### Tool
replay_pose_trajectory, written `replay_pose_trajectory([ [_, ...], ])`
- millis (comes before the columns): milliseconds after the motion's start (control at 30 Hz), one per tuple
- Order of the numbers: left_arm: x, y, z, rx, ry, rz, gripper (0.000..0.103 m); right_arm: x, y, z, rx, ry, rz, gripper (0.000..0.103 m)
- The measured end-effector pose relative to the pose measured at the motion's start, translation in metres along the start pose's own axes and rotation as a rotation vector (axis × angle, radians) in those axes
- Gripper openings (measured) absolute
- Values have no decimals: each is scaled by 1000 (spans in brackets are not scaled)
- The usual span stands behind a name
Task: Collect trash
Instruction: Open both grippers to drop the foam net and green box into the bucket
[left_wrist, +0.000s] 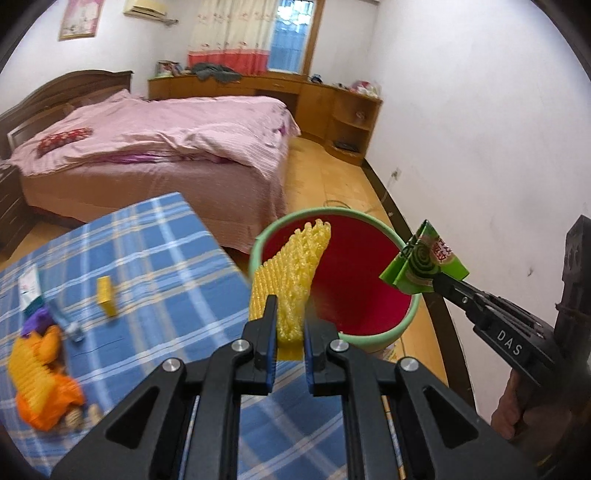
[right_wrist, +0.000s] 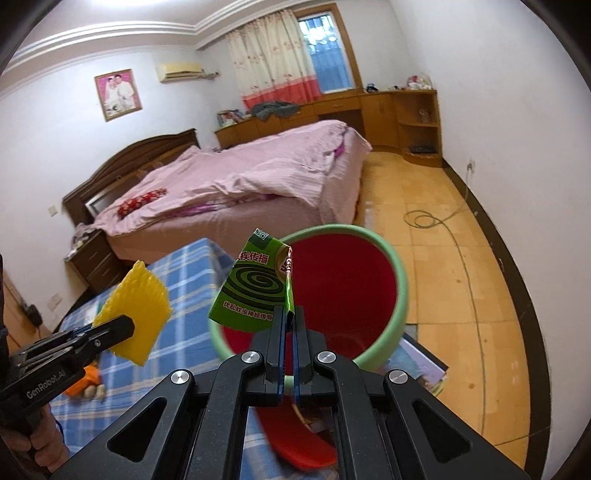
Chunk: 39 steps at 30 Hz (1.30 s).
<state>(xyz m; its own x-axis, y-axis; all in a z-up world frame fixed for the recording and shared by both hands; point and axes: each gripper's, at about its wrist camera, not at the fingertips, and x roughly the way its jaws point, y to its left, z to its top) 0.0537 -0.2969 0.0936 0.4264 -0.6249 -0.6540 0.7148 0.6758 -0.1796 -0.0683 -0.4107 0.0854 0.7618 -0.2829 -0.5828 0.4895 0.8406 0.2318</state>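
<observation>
We see a bedroom with white walls (right_wrist: 498, 92) and a yellowish tiled floor (right_wrist: 443, 258) edged by a dark skirting. A bed (right_wrist: 258, 177) under pink bedding stands against a dark wooden headboard (right_wrist: 147, 147), a dark nightstand (right_wrist: 96, 258) beside it. Light wooden cabinets (right_wrist: 369, 107) run below a window (right_wrist: 328, 55) with a cream and red curtain (right_wrist: 273, 55). A framed photograph (right_wrist: 118, 94) and an air conditioner (right_wrist: 181, 72) hang on the wall.

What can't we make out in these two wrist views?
- Bin floor and base: both views, hidden by its own wall and the hand-held grippers.
- Orange and yellow pile on the checked tablecloth: left wrist view, motion-blurred, single items unclear.
- Mosquito-coil box lower edge: right wrist view, covered by the right hand-held gripper.
- Yellow foam net bottom: left wrist view, between the left hand-held gripper fingers.
</observation>
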Motion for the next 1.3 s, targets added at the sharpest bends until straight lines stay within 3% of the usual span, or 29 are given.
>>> replay_pose_trajectory([
  [300, 67, -17, 2, 16, 80, -24, 11, 35, -29, -4, 27, 60, -49, 3],
  [633, 99, -17, 1, 23, 110, -30, 11, 59, -37, -8, 10, 100, -86, 7],
  [700, 100, -18, 2, 30, 110, -29, 14, 61, -38, -8, 10, 102, -87, 8],
  [767, 100, -17, 2, 28, 111, -29, 29, 62, -39, -8, 12, 101, -88, 11],
  [833, 98, -18, 2, 30, 107, -30, 37, 61, -39, -9, 15, 95, -86, 19],
  [933, 96, -19, 3, 34, 102, -21, 46, 58, -37, -9, 7, 86, -75, 23],
  [1033, 89, -18, 4, 36, 95, -6, 51, 53, -35, -8, 4, 76, -64, 37],
  [1133, 80, -17, 5, 35, 80, -3, 52, 47, -32, -6, -3, 60, -54, 40],
  [1233, 71, -14, 7, 23, 55, -10, 65, 41, -29, -5, -9, 50, -49, 41],
  [1300, 65, -12, 8, 16, 39, -17, 66, 37, -27, -5, -9, 43, -47, 43],
])
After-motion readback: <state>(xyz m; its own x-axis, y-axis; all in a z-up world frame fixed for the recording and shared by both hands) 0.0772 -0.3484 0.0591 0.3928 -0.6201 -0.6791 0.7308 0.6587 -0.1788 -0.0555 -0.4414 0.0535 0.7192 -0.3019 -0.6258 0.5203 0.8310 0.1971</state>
